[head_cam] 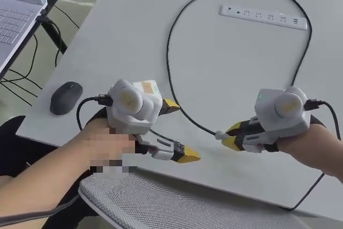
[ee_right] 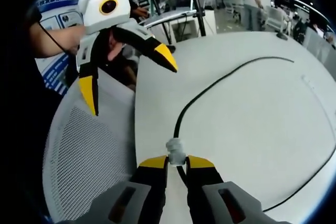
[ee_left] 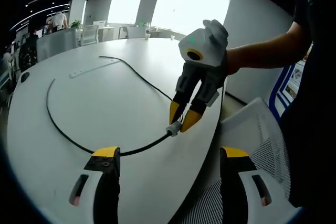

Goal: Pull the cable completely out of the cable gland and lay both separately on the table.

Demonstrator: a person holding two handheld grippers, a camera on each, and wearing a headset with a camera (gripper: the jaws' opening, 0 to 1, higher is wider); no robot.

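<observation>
A long black cable [head_cam: 168, 63] curves across the white table [head_cam: 241, 68] and ends in a small white cable gland [head_cam: 219, 134] near the front edge. My right gripper [head_cam: 229, 135] is shut on the gland, which pokes out just past its yellow tips. In the right gripper view the gland [ee_right: 176, 150] sits between the tips of the right gripper [ee_right: 177, 162], and the cable [ee_right: 210, 90] runs away from it. My left gripper [head_cam: 181, 131] is open and holds nothing, a short way left of the gland. In the left gripper view the left gripper [ee_left: 170, 153] faces the gland [ee_left: 173, 128].
A white power strip [head_cam: 262, 17] lies at the table's far side, its own black lead [head_cam: 306, 36] trailing down the right. A dark mouse [head_cam: 66, 97] rests at the left edge, with a laptop [head_cam: 16, 14] on a stand beyond. A mesh chair [head_cam: 161, 202] is below the front edge.
</observation>
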